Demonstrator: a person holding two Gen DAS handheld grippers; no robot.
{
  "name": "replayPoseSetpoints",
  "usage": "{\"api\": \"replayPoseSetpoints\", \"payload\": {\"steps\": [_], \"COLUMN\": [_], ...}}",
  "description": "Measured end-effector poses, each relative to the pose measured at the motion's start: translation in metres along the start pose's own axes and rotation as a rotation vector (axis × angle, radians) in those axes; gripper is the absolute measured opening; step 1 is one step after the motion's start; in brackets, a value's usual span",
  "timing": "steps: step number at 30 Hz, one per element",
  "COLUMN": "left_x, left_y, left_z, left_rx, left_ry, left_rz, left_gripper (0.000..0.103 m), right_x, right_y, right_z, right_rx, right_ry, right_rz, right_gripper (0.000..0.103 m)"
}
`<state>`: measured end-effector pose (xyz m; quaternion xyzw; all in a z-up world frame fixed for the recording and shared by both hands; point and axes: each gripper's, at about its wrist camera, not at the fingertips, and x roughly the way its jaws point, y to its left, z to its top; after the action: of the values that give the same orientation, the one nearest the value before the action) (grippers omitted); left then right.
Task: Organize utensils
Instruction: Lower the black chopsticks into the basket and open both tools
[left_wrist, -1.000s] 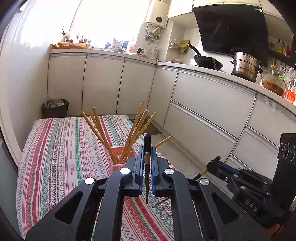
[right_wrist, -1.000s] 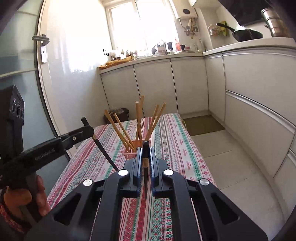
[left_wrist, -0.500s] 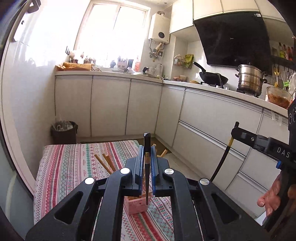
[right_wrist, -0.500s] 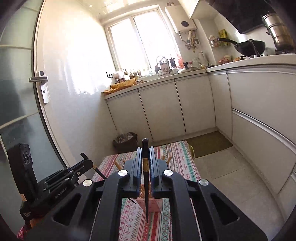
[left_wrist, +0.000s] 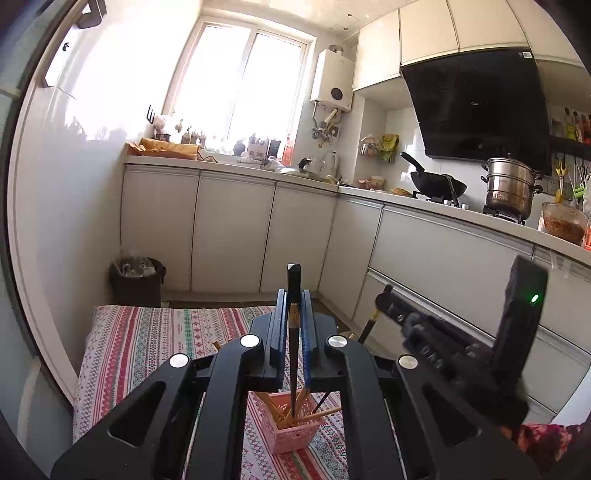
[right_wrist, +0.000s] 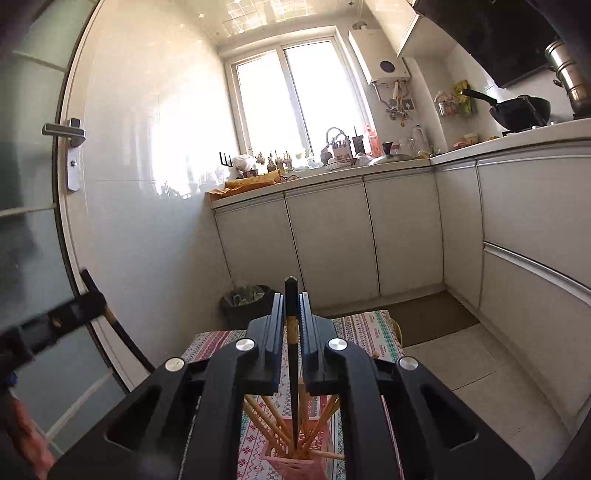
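Looking along my left gripper (left_wrist: 293, 332), its fingers are clamped on a dark slender chopstick (left_wrist: 293, 354) standing upright; compared with a second ago the pink plastic lattice basket (left_wrist: 291, 430) of tan wooden chopsticks (left_wrist: 275, 408) has dropped to six o'clock, directly under the tip, so I judge insertion is next. Striped tablecloth (left_wrist: 147, 343) lies open toward nine o'clock; my right gripper (left_wrist: 380, 299) crowds three o'clock. From the right view, my right gripper's fingers are opening around a second dark chopstick (right_wrist: 291, 350), over the basket at six o'clock.
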<state>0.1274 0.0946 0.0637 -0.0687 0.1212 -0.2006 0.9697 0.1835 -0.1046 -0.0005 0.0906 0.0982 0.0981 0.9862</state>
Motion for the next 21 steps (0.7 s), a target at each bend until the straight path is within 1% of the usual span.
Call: {"api": "replayPoseSetpoints", "payload": {"steps": [1, 3, 5, 9, 11, 16, 21], "left_x": [-0.001, -0.002, -0.002, 0.008, 0.017, 0.030, 0.057], "left_y": [0.001, 0.002, 0.001, -0.002, -0.004, -0.010, -0.016], "left_z": [0.001, 0.002, 0.003, 0.001, 0.000, 0.003, -0.001], "left_rx": [0.000, 0.001, 0.004, 0.004, 0.011, 0.018, 0.034], "left_ry": [-0.002, -0.008, -0.010, 0.003, 0.020, 0.017, 0.022], "left_rz": [0.000, -0.002, -0.001, -0.006, -0.008, -0.020, 0.009], "left_gripper": [0.006, 0.006, 0.006, 0.006, 0.006, 0.006, 0.006], "right_x": [0.007, 0.012, 0.008, -0.008, -0.020, -0.047, -0.055], "right_y": [-0.001, -0.004, -0.005, -0.002, -0.003, -0.013, -0.029], "right_z": [-0.007, -0.014, -0.011, 0.004, 0.011, 0.022, 0.026], "right_rx": [0.002, 0.024, 0.025, 0.006, 0.007, 0.027, 0.043], "right_ry": [0.017, 0.032, 0.024, -0.007, -0.021, -0.064, -0.056], "right_rz": [-0.004, -0.004, -0.009, -0.018, -0.023, -0.030, -0.032], "right_gripper": [0.034, 0.052, 0.052, 0.052, 0.052, 0.059, 0.060]}}
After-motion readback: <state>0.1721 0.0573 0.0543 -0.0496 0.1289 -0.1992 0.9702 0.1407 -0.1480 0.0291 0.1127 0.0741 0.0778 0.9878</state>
